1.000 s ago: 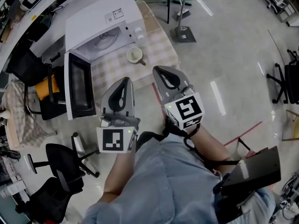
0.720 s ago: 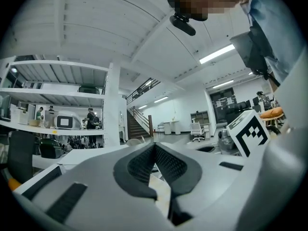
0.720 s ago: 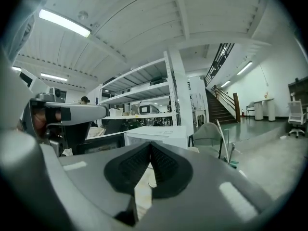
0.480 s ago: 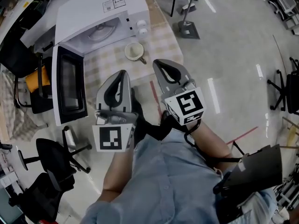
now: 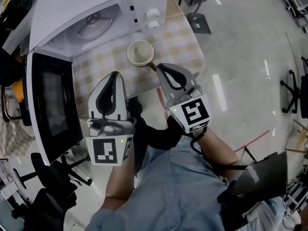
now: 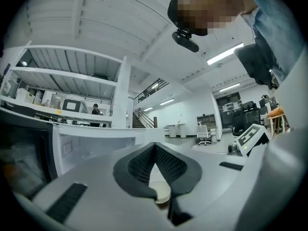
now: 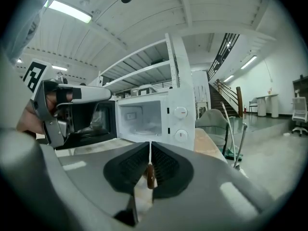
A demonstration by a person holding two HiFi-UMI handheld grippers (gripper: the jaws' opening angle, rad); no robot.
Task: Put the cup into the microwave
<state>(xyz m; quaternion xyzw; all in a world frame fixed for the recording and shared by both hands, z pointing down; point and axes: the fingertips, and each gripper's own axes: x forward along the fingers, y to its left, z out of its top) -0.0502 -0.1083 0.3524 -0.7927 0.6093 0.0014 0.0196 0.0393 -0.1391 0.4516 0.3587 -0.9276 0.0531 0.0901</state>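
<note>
— Where is the cup (image 5: 140,53) found?

— Upright on the checked surface (image 5: 185,37), just in front of the dials of the microwave (image 5: 91,4) and outside the oven. The oven door (image 5: 50,105) is swung wide open.

— Which way is it pointed?

— Its mouth is turned up, so its long axis is set vertical. The handle is turned toward the right gripper (image 5: 161,70), down and to the right in the head view. The left gripper (image 5: 114,76) is seen beside the right one, nearer the door.

— What is shown by one view and not by another?

— The whole cup and the handle's direction are given by the head view alone. In the right gripper view only a brown sliver of the handle is glimpsed beneath the pressed-together jaws, and contact cannot be judged. In the left gripper view only a pale arc of rim is shown below jaws met at their tips.

— So both are closed?

— Closed, with nothing clamped between them.
</note>
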